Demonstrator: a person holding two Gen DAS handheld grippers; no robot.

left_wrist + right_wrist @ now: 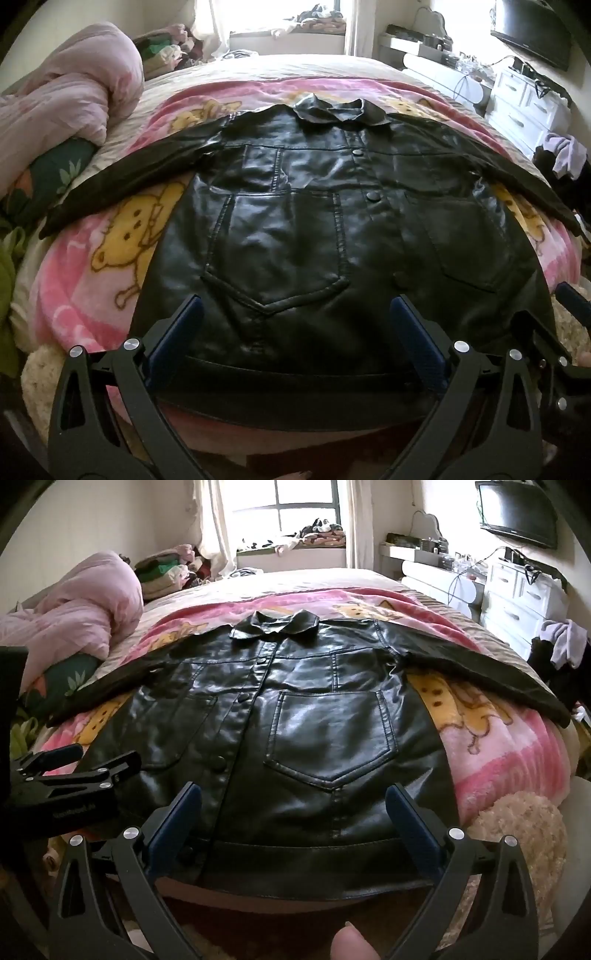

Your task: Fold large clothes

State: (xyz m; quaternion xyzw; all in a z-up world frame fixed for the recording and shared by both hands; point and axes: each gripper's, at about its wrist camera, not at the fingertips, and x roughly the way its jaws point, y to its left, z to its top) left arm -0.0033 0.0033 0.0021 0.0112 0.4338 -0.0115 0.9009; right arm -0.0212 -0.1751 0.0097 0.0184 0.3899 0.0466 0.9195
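Observation:
A black leather jacket (295, 206) lies flat and face up on a pink cartoon blanket (92, 266) on the bed, collar at the far end, both sleeves spread out sideways. It also shows in the right wrist view (295, 716). My left gripper (295, 314) is open and empty, hovering over the jacket's bottom hem on its left half. My right gripper (293, 801) is open and empty over the hem on the right half. The left gripper also shows in the right wrist view (74, 768), and the right gripper at the edge of the left wrist view (546, 332).
A bunched pink quilt (66, 85) lies at the bed's far left. A pile of clothes (166, 568) sits by the window. White drawers (517, 594) and a wall TV (517, 513) stand on the right. A fluffy beige throw (517, 834) hangs at the near edge.

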